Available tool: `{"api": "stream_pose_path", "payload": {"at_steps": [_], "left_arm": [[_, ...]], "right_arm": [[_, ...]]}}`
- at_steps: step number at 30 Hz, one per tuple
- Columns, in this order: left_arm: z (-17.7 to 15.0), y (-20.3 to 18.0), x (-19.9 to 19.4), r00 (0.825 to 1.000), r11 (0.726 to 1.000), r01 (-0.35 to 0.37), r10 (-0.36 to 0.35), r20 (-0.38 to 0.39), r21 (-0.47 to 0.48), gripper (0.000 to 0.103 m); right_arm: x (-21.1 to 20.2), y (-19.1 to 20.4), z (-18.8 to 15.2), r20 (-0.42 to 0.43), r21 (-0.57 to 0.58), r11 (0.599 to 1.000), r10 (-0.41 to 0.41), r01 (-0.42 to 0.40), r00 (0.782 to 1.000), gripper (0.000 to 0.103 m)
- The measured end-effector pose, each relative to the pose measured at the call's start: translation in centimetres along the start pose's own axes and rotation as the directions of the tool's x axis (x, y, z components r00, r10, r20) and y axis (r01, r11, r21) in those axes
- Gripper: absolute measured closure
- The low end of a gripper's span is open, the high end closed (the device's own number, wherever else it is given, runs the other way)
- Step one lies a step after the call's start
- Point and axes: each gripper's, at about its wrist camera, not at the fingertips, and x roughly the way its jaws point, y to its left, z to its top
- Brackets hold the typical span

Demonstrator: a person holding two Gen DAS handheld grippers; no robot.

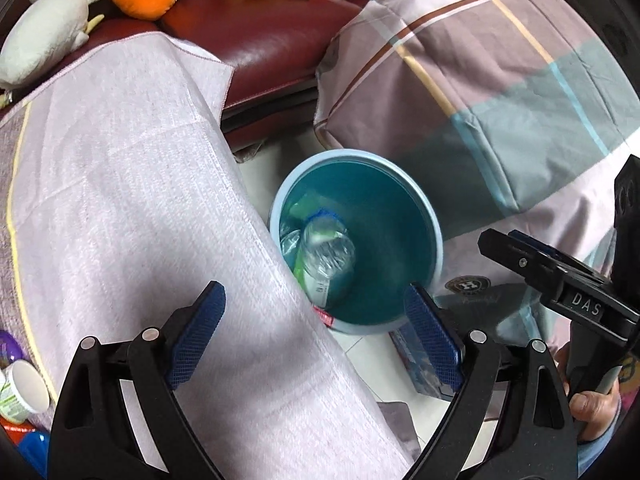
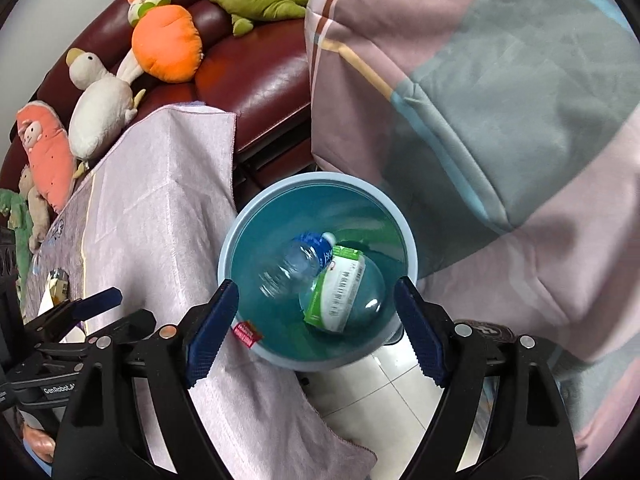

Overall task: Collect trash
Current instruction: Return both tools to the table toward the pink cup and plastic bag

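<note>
A light-blue trash bin (image 1: pixel 434 236) (image 2: pixel 412 248) stands on the tiled floor between the cloth-covered table and a striped quilt. Inside lie a clear plastic bottle with a blue label (image 1: pixel 328 250) (image 2: pixel 298 262) and a green-and-white carton (image 2: pixel 338 294). My left gripper (image 1: pixel 316 340) is open and empty above the table edge, just left of the bin. My right gripper (image 2: pixel 316 332) is open and empty, directly above the bin. The right gripper also shows in the left wrist view (image 1: pixel 560 276), and the left gripper in the right wrist view (image 2: pixel 80 308).
A pale pink cloth (image 1: pixel 140 200) (image 2: pixel 160 216) covers the table. A white cup (image 1: pixel 24 392) sits at its left edge. The striped quilt (image 1: pixel 500 100) (image 2: pixel 500 120) hangs at right. A red sofa (image 1: pixel 260 40) with plush toys (image 2: pixel 168 44) is behind. A blue box (image 1: pixel 416 364) lies on the floor.
</note>
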Motion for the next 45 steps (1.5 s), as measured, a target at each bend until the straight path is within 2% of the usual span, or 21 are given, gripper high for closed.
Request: {"api": "stream_pose_path", "payload": {"at_steps": [13,21,27,31,37,45], "left_arm": [[-4.8,2.7,-7.8,0.995,1.000,-0.011,0.013,0.099,-0.022,0.012],[-8.5,4.7,-12.3,0.984,0.999,-0.018,0.024,0.174,-0.037,0.012],[-12.1,7.6,-15.5,0.975,0.996,-0.034,0.051,0.218,-0.079,0.012],[-14.4,10.3,-17.6,0.967,0.991,-0.048,0.078,0.243,-0.128,0.012],[-17.9,14.5,-20.6,0.951,0.976,-0.079,0.135,0.278,-0.203,0.012],[-22.8,20.4,-23.0,0.938,0.941,-0.110,0.205,0.280,-0.319,0.012]], "right_arm": [[-5.0,4.2,-4.7,0.021,-0.072,0.997,-0.006,0.007,1.000,0.024],[-7.9,8.2,-7.7,0.038,-0.146,0.989,-0.008,0.014,0.999,0.023],[-9.2,12.4,-10.1,0.033,-0.227,0.974,0.011,-0.003,0.999,0.023],[-9.6,15.9,-12.0,0.013,-0.308,0.951,0.033,-0.027,0.999,0.023],[-10.1,22.2,-15.5,-0.031,-0.436,0.896,0.080,-0.086,0.996,0.023],[-9.1,29.1,-19.4,-0.124,-0.551,0.818,0.116,-0.165,0.986,0.023]]}}
